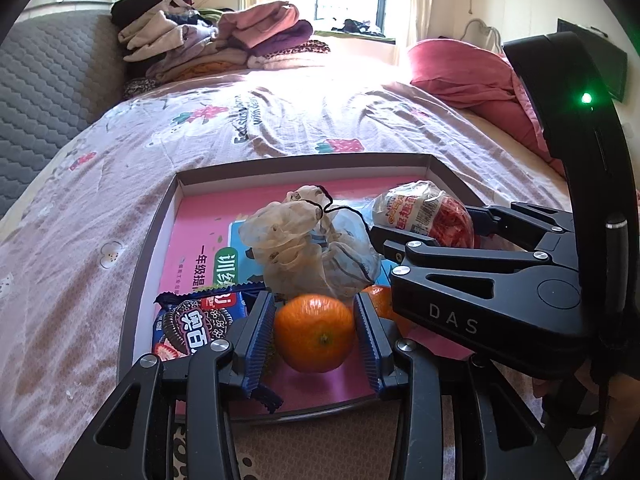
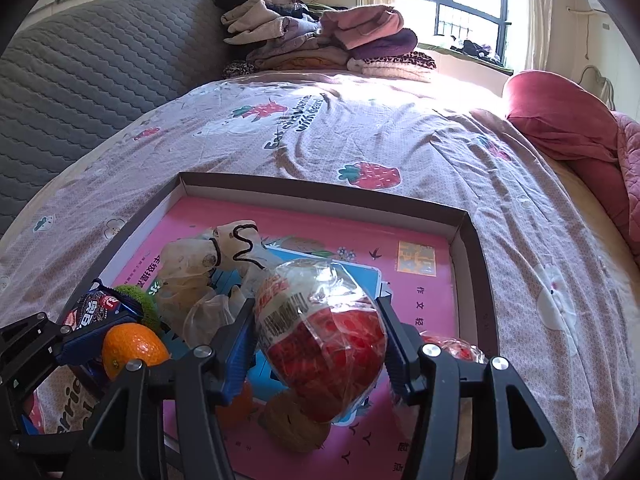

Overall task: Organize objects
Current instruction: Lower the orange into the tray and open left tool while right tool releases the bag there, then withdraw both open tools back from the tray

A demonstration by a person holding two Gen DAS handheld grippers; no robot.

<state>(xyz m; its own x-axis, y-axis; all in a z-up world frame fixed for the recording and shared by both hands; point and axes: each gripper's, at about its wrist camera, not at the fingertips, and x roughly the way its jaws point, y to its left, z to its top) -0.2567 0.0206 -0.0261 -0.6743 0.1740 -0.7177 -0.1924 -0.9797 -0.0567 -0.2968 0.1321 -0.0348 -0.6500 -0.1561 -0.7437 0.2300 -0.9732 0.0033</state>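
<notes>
A shallow dark cardboard tray (image 1: 148,240) with a pink book inside lies on the bed; it also shows in the right wrist view (image 2: 478,248). My left gripper (image 1: 314,336) is shut on an orange (image 1: 314,332) just above the tray's near edge. My right gripper (image 2: 320,336) is shut on a clear bag of red-and-white snack (image 2: 320,332) and holds it over the tray; the bag also shows in the left wrist view (image 1: 424,212). In the tray lie a crumpled plastic bag (image 1: 312,248), an Oreo packet (image 1: 196,324) and a second orange (image 1: 380,300).
The bed has a pink strawberry-print sheet (image 1: 280,120). Folded clothes (image 1: 216,40) are stacked at its far side, a red quilt (image 1: 460,76) lies at the right, and a grey padded headboard (image 2: 80,80) stands at the left. A brown round item (image 2: 294,424) lies under the snack bag.
</notes>
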